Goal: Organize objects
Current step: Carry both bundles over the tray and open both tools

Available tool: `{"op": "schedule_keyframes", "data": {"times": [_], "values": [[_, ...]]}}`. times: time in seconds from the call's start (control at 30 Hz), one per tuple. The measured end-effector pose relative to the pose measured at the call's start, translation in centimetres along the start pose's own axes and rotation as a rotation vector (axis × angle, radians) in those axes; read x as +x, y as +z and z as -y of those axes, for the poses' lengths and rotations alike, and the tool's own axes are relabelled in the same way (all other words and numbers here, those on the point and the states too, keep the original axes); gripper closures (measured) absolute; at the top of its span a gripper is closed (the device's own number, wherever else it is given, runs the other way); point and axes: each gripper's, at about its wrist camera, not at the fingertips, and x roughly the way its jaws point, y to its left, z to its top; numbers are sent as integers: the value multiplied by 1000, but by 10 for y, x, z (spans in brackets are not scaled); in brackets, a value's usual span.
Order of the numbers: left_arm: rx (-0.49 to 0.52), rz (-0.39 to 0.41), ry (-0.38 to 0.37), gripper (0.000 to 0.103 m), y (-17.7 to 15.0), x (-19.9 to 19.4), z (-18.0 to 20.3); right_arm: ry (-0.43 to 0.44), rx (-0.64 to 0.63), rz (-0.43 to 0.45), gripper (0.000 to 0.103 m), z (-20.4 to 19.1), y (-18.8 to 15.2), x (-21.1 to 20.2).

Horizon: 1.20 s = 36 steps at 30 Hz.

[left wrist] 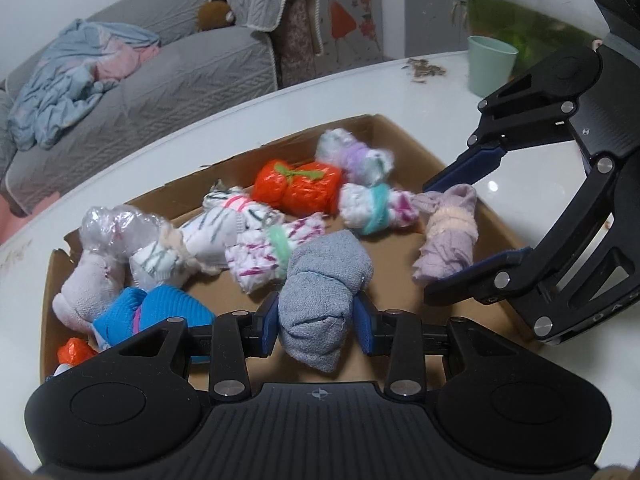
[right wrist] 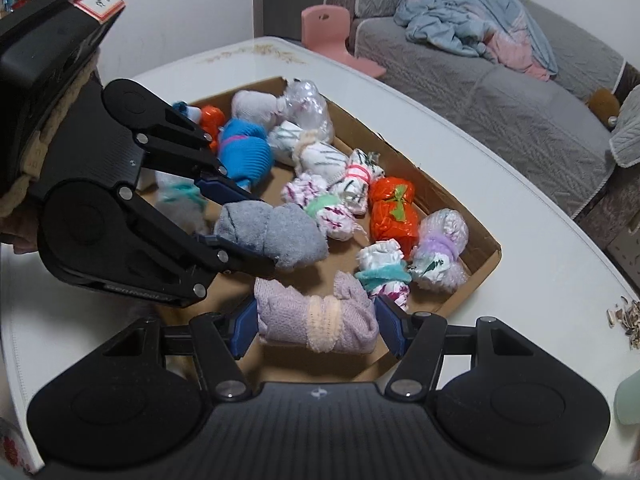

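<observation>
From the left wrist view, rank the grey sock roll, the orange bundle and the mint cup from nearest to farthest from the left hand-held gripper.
1. Grey sock roll, clamped in the left hand-held gripper.
2. Orange bundle, mid-box, beyond it.
3. Mint cup, outside the cardboard box, far right on the table.

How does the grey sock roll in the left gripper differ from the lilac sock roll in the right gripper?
The grey sock roll is plain, with no band; the lilac sock roll has a pale peach band around its middle. The left gripper pinches the grey roll across its middle; the right gripper holds the lilac roll by its two ends. Both are held over the cardboard box.
</observation>
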Motion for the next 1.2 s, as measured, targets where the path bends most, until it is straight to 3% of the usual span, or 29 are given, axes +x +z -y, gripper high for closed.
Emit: {"op": "schedule_keyframes", "data": {"times": [0.2, 0.4, 0.7, 1.2], "values": [[-6, -22, 36, 57, 1, 14, -9, -15, 13, -24, 45, 10, 3, 24], [0, -8, 83, 54, -2, 15, -9, -57, 7, 6, 45, 14, 6, 31], [-25, -3, 95, 51, -6, 11, -3, -117, -23, 9, 44, 11, -1, 30], [-31, 29, 82, 45, -1, -2, -2, -124, -29, 3, 37, 14, -1, 25]]}}
